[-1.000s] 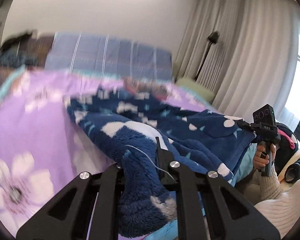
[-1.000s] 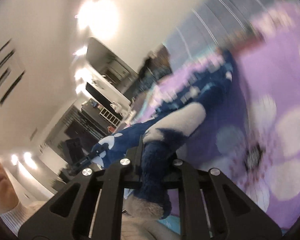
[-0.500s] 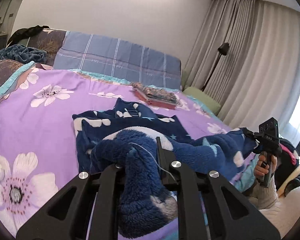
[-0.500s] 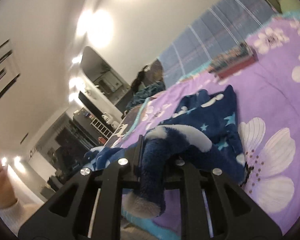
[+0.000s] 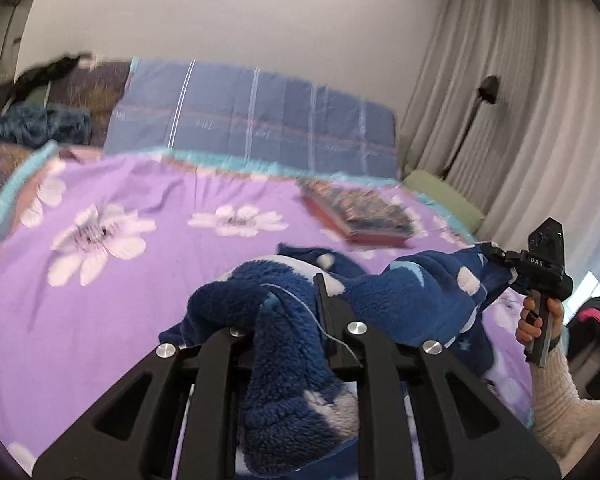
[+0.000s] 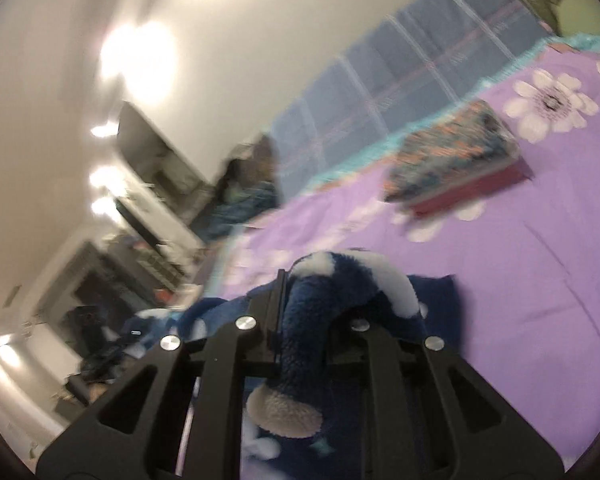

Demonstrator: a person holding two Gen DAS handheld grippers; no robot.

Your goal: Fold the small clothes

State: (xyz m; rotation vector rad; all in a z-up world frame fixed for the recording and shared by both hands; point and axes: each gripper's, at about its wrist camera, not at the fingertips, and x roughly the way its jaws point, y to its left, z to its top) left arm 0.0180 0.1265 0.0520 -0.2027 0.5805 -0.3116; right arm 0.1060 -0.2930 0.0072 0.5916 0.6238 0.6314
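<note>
Both tools, left (image 5: 288, 304) and right (image 6: 312, 304), clamped thick navy fleece garment (image 5: 412, 300); left jaws just eased slightly. Soft, bulky, floppy; grip edges.

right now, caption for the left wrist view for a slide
Left claw pinching a navy fleece garment over a purple floral bedspread, right claw gripping its far end.

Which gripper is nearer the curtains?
Right. The right gripper is on the side of the curtains, which hang behind it. The left gripper, whose jaws have just been opening with the blue fleece garment between them, is farther across the bed.
</note>
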